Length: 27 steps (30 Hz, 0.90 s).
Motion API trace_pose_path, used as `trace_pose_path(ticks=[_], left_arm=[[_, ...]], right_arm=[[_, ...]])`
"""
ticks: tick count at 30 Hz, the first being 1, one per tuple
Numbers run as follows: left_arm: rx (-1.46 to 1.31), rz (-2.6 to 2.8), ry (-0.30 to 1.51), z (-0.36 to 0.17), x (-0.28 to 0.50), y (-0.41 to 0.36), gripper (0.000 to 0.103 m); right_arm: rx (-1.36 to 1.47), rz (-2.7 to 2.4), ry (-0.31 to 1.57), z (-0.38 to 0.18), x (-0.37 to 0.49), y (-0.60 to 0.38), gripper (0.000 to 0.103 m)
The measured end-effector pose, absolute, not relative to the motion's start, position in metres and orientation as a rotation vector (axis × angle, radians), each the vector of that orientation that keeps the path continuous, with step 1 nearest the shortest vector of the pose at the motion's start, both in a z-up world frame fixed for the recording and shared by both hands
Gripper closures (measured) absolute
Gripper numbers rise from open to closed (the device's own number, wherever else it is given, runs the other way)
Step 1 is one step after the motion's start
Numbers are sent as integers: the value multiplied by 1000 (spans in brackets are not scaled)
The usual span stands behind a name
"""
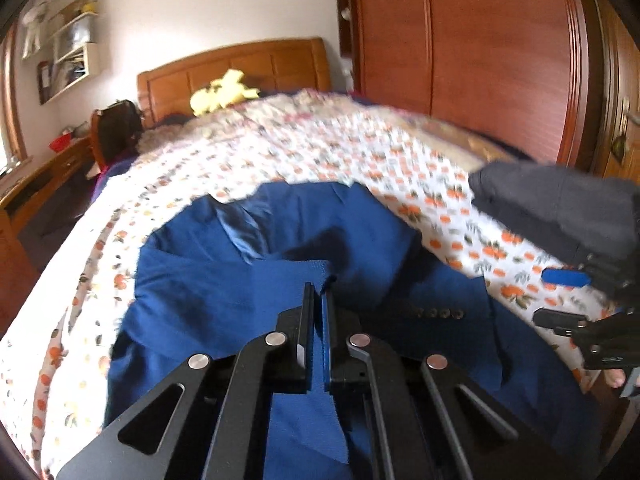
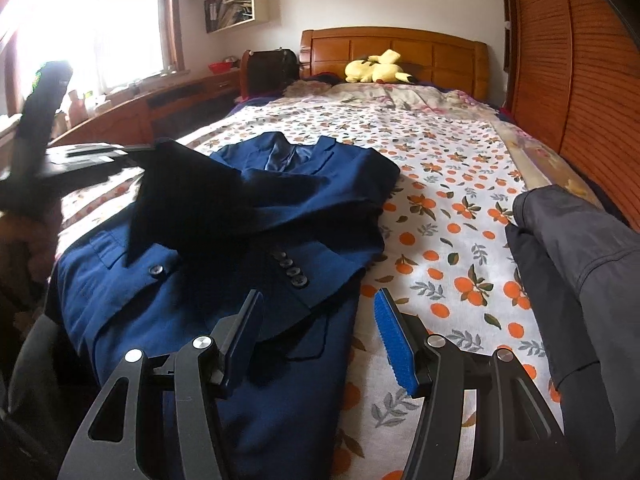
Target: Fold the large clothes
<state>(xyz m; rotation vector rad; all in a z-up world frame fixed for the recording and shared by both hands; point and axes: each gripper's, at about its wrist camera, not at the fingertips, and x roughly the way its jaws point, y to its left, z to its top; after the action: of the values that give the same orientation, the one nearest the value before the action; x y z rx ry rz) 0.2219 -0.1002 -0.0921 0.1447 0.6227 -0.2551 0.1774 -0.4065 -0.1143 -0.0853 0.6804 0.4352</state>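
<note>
Left wrist view: the left tongs (image 1: 319,294) are clamped together on a fold of the blue suit jacket (image 1: 248,280), a strip of blue cloth running between the two pads and lifted off the rest of the garment. Right wrist view: the right tongs (image 2: 318,320) stand apart with nothing between them, poised over the jacket's near right edge beside the buttoned cuff (image 2: 290,266). The jacket lies spread on the bed (image 2: 440,152), on an orange-patterned sheet, collar toward the headboard (image 2: 400,48). A dark grey garment (image 2: 572,264) rests on the sheet to the jacket's right, apart from it. A yellow plush toy (image 2: 378,67) lies near the headboard. The raised dark flap at left in the right wrist view is probably the gripped fold, though shadow obscures it.
</note>
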Motion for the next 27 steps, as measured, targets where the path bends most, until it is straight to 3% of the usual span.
trace_pose_path(ticks=[13,27], left_arm=[[12,-217,464,-28,168,13,101],[-11,-142,569,-85,164,78,100]], right_arm=[[-70,344,671,-86,161,-377,48],[-104,328,675,-82,150,-346,48]])
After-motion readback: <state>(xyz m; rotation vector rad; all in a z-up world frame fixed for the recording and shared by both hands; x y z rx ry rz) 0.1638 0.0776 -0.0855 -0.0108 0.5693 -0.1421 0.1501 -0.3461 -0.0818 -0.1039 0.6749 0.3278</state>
